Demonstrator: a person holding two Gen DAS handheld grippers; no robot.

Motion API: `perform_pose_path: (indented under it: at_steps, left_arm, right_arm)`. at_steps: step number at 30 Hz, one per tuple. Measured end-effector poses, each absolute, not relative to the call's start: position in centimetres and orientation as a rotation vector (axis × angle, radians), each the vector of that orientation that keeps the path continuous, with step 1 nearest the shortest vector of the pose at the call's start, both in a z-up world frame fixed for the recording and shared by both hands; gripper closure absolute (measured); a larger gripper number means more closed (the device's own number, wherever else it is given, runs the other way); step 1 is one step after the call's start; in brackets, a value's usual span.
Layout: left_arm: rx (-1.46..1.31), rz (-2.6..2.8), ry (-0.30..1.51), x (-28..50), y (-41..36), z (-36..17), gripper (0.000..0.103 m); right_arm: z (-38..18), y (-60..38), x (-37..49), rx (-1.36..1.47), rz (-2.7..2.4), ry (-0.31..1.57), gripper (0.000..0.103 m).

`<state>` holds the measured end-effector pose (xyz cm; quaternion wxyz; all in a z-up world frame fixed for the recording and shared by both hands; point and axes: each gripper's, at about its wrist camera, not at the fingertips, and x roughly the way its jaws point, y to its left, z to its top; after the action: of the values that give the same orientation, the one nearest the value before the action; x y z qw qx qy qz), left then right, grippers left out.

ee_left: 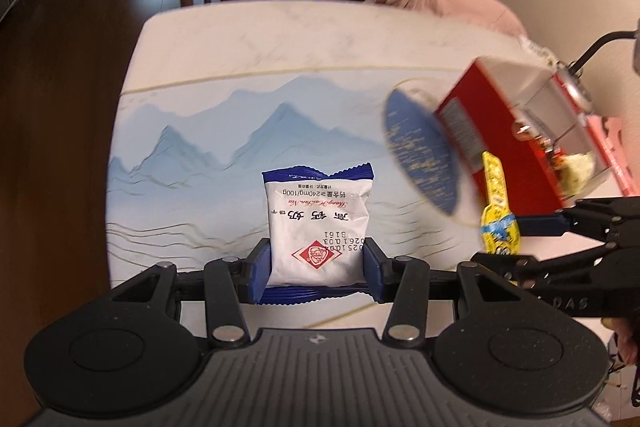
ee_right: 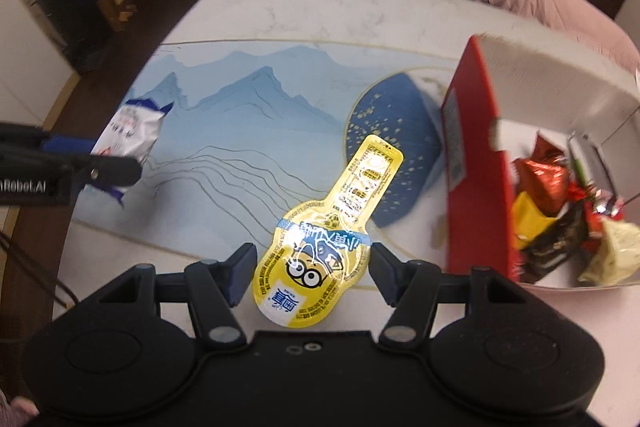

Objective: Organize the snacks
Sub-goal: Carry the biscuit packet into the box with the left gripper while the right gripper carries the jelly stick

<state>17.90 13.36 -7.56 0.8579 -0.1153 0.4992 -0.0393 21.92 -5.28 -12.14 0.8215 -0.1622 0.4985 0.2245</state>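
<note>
My left gripper (ee_left: 318, 269) has its blue pads pinched on both sides of a white snack packet with blue crimped ends (ee_left: 316, 227), and the packet hangs clear above the table (ee_left: 280, 39), over the near-left part of the mat printed with blue mountains (ee_left: 224, 131). From my right camera that same packet shows out by the table's left edge, clamped in the other gripper's black fingers.

Moving right, my right gripper (ee_right: 314, 267) has a yellow cartoon-face snack pouch (ee_right: 320, 247) between its fingers. The wide round end sits down between the jaws and the long neck points away from me toward the table's far edge. The pads look close to its rim, but I cannot tell whether they actually press it. It is lifted above the mat, in front of a dark blue, gold-speckled disc (ee_right: 400, 147) printed on the mat's right side.

Further right, by the table's right edge, stands a red box (ee_right: 476, 167) with white inside walls, open at the top. Wrapped snacks (ee_right: 556, 211) lie piled in it: red, yellow, black, pale green.
</note>
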Motion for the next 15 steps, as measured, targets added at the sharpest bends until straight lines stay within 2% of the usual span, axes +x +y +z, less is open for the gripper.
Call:
perform_pose_path:
  at_steps: [15]
  left_arm:
    - [-0.204, -0.155, 0.983, 19.5, -0.2, -2.9, 0.057]
  right_arm:
    - [-6.5, -16.4, 23.4, -0.389, 0.509, 0.953, 0.043]
